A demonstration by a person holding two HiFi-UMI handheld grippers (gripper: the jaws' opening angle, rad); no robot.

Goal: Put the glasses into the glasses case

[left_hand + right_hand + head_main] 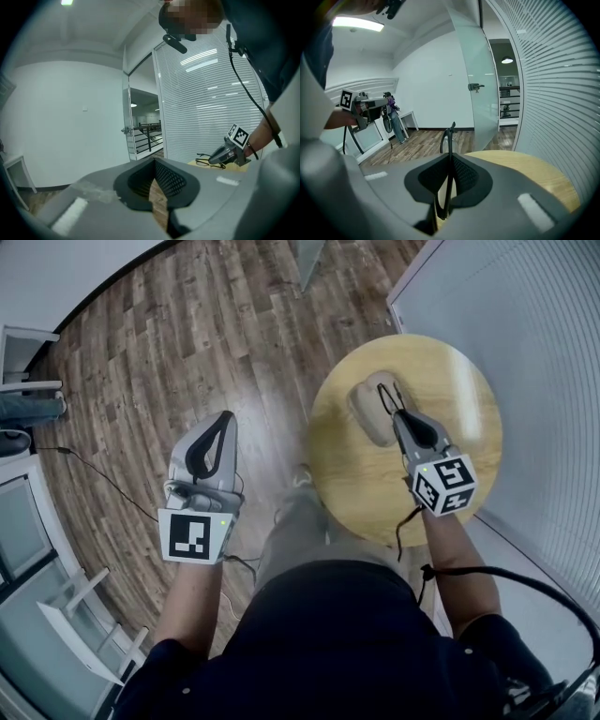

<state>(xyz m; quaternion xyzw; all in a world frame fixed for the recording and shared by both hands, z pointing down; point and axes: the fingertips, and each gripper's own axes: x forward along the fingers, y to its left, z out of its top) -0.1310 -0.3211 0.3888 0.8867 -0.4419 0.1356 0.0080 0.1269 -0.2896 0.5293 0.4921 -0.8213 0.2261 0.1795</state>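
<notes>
Reading head view first: right gripper [397, 416] sits over the round table [469, 399], jaws clamped on the glasses [386, 393], which hang right above the beige glasses case [367, 418]. Can't tell from here whether the case lid is fully back, or whether the frame touches the case. Left gripper [225, 420] is off the table over the wood floor [187, 324], well apart from the case, jaws pressed together on nothing

Left gripper view: pads meet, only floor shows through the slot below them, so it's empty. Right side of this view shows the right gripper low over the table with the dark glasses [208, 162] at its tip, roughly level

Right gripper view: jaws closed on a thin black part of the frame [450, 133], pinched edge-on, a bit of it sticking up past the tips. Table top beyond; the case is hidden under the gripper body

My take on doing it well: the grip is narrow on a thin part, so the frame can pivot. Lower slowly, keep it level, line the long axis of the glasses up with the case before letting go. Release only once the frame rests inside, not above it. Case looks light and unpinned, so I'd bring the left gripper over to steady it, else a nudge could slide it toward the table edge
</notes>
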